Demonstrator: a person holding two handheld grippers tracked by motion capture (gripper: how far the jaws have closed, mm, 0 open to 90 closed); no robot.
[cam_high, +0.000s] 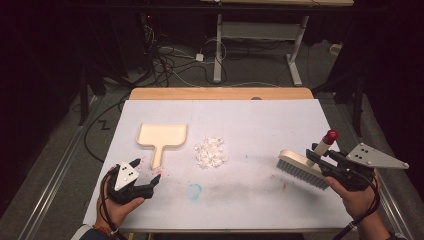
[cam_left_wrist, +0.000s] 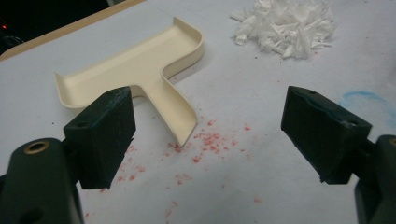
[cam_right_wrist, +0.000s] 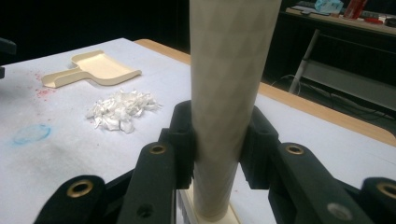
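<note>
While the person's left hand (cam_high: 117, 205) is coming in from the near edge of the table (cam_high: 260, 200), it is holding the left gripper (cam_high: 147, 172) low over the white surface with its jaws standing wide apart and gripping nothing, pointing toward the handle of the dustpan (cam_high: 161, 137). The right hand (cam_high: 356, 197) is resting well to the right of the dustpan, and the right gripper (cam_high: 322, 162) is pinching the pale handle of the brush (cam_high: 302, 167), which is standing up at a tilt with its red tip uppermost and its bristles turned down toward the table. The pile of paper scraps (cam_high: 211, 152) is lying just right of the dustpan, between it and the brush. The left gripper view is showing the dustpan (cam_left_wrist: 135, 70) lying flat with its handle end just beyond the two spread pads (cam_left_wrist: 105, 135), red crumbs scattered around that handle, and the paper scraps (cam_left_wrist: 287, 25) farther off. The right gripper view is showing the brush (cam_right_wrist: 231, 93) handle clamped close between the pads (cam_right_wrist: 184, 140), with the scraps (cam_right_wrist: 121, 111) and dustpan (cam_right_wrist: 95, 67) beyond it, and a faint blue ring (cam_right_wrist: 30, 133) near the scraps.
</note>
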